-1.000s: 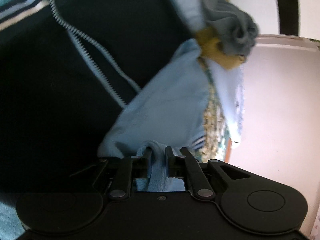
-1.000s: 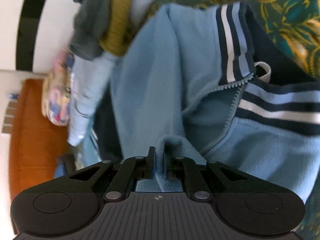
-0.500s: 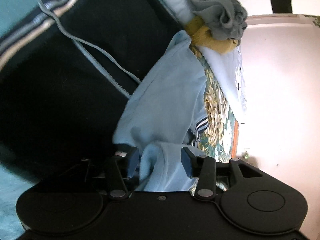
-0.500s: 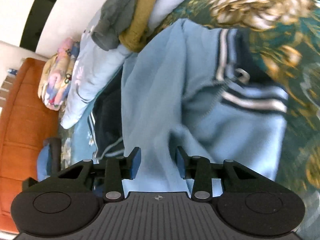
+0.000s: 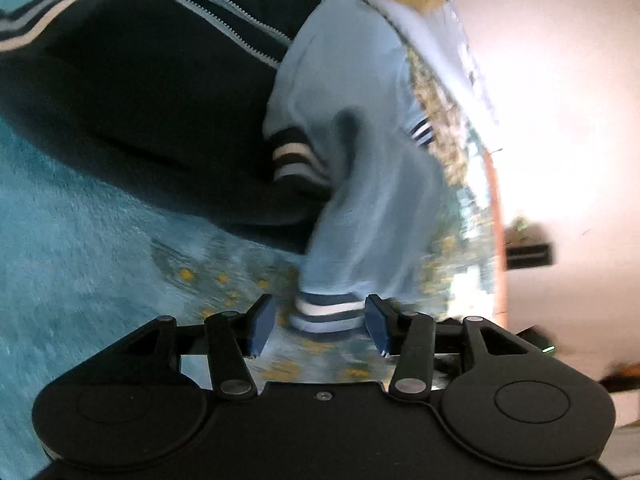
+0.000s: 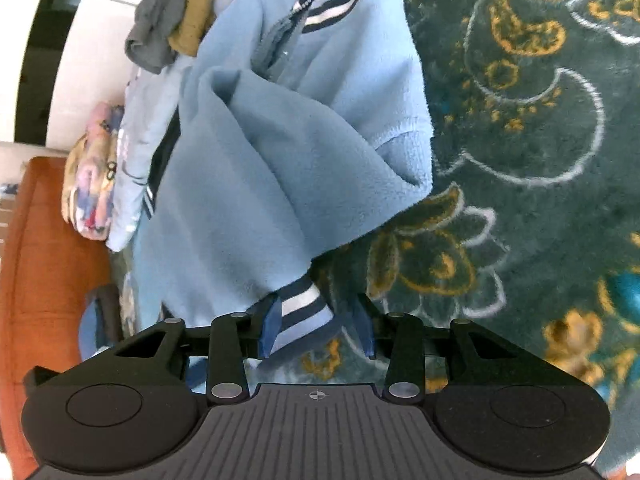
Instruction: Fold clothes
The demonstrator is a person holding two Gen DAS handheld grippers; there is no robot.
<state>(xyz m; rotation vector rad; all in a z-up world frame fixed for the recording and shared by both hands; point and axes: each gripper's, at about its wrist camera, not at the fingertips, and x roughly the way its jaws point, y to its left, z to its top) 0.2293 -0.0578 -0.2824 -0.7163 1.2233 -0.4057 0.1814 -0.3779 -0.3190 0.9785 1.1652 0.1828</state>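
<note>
Lying on a dark green blanket [image 6: 520, 128] with gold and white flowers, a light blue fleece jacket [image 6: 256, 168] is seen in front of both tools. In the right wrist view, the right gripper [image 6: 318, 330] is spread apart, and nothing is pinched by it. A striped cuff [image 6: 302, 310] of the jacket is seen between the two blue fingertips [image 6: 270, 326], close to the left one, but it is not squeezed. Further ahead, the jacket's collar with navy and white stripes and its zipper [image 6: 294, 10] are seen. Up and to the left of the tool, a pile of clothes [image 6: 176, 12] is stacked: a grey one, a mustard yellow one and a pale blue one. A flowery bundle [image 6: 92, 184] is seen to the left, next to an orange wooden edge [image 6: 44, 248].

In the left wrist view, which is blurry, the left gripper [image 5: 318, 326] is opening, and its jaws are held wide. A second striped cuff [image 5: 326, 310] is seen between its fingertips [image 5: 260, 326], but it is not pressed by them. A light blue sleeve [image 5: 360, 152] runs ahead from that cuff. The jacket's dark navy side [image 5: 140, 72] is spread out ahead and to the left, with a zipper line across it.
</note>
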